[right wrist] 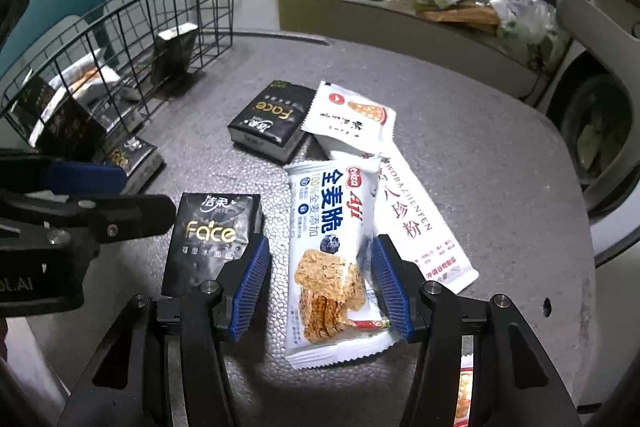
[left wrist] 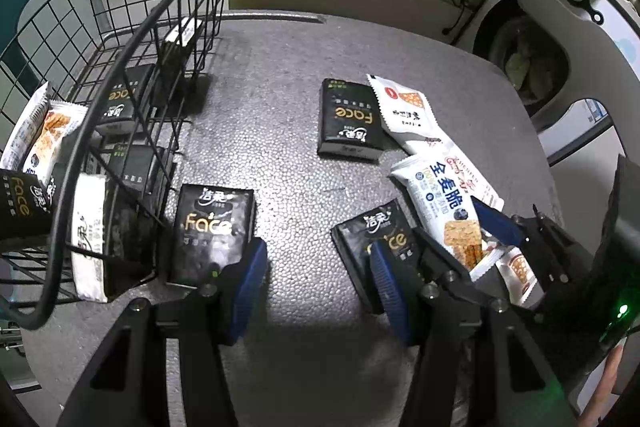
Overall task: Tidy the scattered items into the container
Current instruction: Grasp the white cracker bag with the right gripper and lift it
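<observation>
Right gripper [right wrist: 322, 285] half open, fingers straddling the cracker packet [right wrist: 330, 259] on the grey table [right wrist: 500, 163], pads not touching it. Left gripper [left wrist: 318, 285] half open over bare table, holding nothing, a black tissue pack [left wrist: 214, 231] just left of it. Wire basket [left wrist: 132, 39] stands left, partly filled.

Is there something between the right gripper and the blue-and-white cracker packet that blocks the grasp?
No. The right gripper is open, and the cracker packet lies between its fingers with nothing on top. The black tissue pack beside it lies outside the left finger.
</observation>
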`<action>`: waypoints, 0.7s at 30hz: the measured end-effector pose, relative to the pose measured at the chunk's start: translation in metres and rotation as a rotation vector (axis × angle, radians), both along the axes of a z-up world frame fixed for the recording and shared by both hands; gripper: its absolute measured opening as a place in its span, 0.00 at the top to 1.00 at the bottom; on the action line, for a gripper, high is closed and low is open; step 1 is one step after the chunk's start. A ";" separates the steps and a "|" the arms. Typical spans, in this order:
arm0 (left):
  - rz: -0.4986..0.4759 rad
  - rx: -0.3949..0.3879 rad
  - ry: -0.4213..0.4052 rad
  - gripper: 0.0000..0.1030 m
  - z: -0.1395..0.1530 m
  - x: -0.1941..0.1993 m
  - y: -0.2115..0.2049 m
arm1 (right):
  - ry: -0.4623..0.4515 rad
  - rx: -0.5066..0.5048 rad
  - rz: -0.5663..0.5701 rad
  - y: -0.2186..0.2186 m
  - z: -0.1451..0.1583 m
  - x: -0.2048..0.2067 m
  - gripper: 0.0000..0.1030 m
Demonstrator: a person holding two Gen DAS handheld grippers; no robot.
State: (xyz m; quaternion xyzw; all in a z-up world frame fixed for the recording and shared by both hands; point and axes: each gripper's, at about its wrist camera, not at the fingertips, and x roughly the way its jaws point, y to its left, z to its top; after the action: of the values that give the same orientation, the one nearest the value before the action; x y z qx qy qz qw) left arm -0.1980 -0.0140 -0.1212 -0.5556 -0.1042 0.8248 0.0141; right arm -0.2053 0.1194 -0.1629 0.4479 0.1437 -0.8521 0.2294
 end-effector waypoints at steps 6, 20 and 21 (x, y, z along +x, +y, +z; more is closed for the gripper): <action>0.000 0.006 -0.004 0.42 -0.002 0.000 0.000 | -0.040 -0.023 -0.002 0.006 -0.005 -0.005 0.53; -0.003 -0.008 -0.019 0.41 -0.007 -0.008 0.032 | -0.033 -0.011 -0.116 0.051 0.007 -0.008 0.64; -0.004 -0.010 -0.022 0.41 -0.008 -0.009 0.034 | -0.032 -0.012 -0.116 0.053 0.008 -0.009 0.64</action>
State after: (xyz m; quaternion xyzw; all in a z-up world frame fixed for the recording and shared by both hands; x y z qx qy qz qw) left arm -0.2074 0.0201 -0.1294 -0.5647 -0.0992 0.8192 0.0117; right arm -0.2140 0.1724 -0.1547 0.4676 0.1088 -0.8576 0.1843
